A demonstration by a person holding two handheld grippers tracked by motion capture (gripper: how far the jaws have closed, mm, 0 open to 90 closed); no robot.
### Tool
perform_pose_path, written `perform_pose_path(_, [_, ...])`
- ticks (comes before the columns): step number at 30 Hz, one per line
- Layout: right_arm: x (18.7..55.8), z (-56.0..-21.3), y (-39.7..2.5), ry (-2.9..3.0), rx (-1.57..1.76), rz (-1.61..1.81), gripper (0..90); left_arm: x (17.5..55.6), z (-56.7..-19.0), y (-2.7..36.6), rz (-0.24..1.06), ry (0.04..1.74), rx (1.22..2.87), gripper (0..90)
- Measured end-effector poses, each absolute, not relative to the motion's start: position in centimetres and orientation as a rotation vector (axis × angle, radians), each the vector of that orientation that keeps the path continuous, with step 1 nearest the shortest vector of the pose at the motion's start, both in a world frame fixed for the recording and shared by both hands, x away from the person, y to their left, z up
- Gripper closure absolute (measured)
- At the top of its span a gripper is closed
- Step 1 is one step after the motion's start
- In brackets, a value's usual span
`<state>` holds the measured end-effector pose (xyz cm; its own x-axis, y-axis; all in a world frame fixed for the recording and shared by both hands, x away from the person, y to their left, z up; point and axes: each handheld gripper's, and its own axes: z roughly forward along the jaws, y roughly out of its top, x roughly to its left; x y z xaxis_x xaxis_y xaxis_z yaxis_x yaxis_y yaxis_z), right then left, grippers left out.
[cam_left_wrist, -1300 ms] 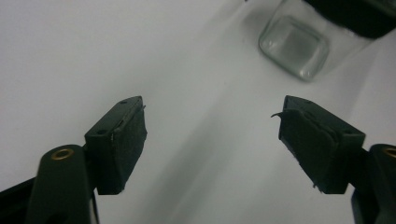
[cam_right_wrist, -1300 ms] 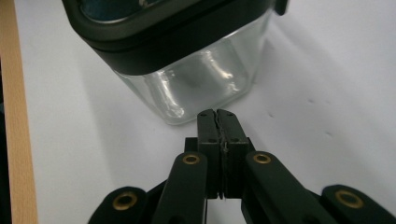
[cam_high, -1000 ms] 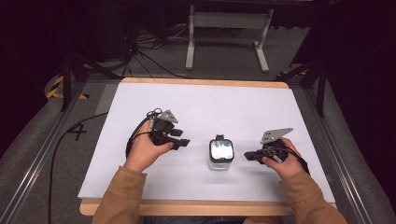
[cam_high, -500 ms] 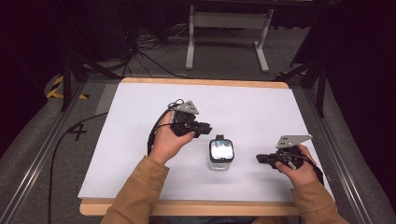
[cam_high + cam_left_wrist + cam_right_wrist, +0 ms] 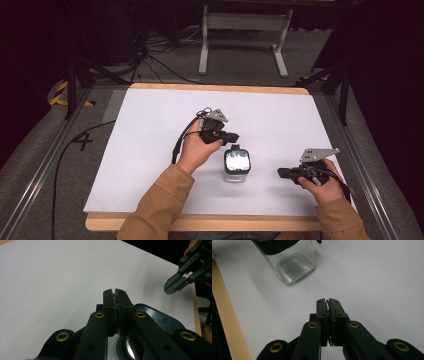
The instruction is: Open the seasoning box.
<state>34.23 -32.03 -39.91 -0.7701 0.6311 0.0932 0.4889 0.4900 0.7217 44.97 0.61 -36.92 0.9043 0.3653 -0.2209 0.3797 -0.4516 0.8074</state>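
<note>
Upright near the middle of the white tabletop (image 5: pixel 150 150) stands a clear square jar (image 5: pixel 236 165) with a black lid, its long axis vertical. Just beyond its far-left edge, the left hand-held gripper (image 5: pixel 231 137) points right, jaws pressed together on nothing. Well to the right, the right hand-held gripper (image 5: pixel 283 173) points left toward the jar, likewise closed and empty. Its own view shows the jar's glass base (image 5: pixel 295 268).

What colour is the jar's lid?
Black; the lid tops a clear glass jar. Best seen in the high view.
</note>
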Motion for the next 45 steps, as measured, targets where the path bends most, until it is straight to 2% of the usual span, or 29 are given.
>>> perform_pose_path(25, [34.1, -39.2, -30.3, 2.557, 0.892, 1.179, 85.6, 44.5, -37.3, 0.4, -0.004, 0.538, 2.117, 89.7])
perform_pose_path(32, [33.9, -37.9, -28.0, 2.558, 0.797, 1.242, 86.1, 44.5, -37.4, 0.4, -0.019, 0.549, 2.101, 89.6])
perform_pose_path(45, [33.4, -37.9, -25.3, 2.606, 0.723, 1.290, 89.1, 44.7, -37.6, 0.4, -0.036, 0.554, 2.087, 89.6])
